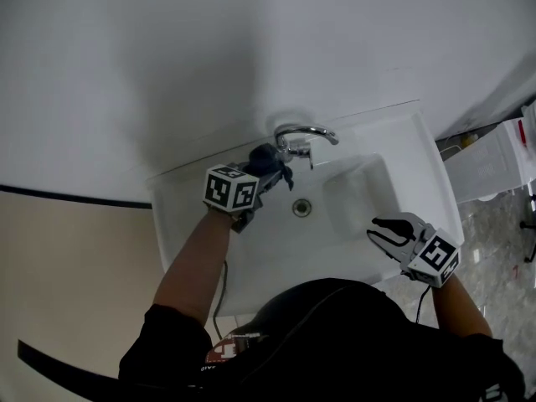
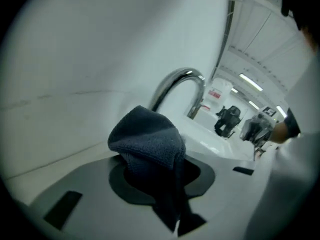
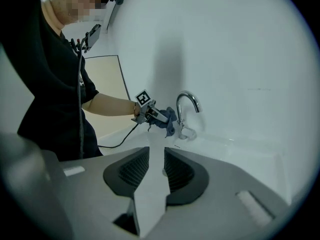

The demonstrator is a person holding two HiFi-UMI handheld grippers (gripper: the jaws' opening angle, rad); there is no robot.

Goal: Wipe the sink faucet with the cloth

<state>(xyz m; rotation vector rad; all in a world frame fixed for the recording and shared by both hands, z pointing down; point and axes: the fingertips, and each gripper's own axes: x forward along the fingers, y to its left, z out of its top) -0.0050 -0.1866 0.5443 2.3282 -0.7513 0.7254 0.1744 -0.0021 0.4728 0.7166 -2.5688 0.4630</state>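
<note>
The dark blue cloth sits bunched in the left gripper, a tail hanging down, just beside the upright chrome gooseneck faucet at the white sink's back rim.

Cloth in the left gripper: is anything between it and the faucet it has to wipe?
Nothing visible does. The left gripper is shut on the cloth, close by the faucet, with only bare sink rim between them. The right gripper is open and empty, off at the sink's front edge.

shirt: black, short-sleeved | left gripper, right gripper: white-black, marker cubes
</note>
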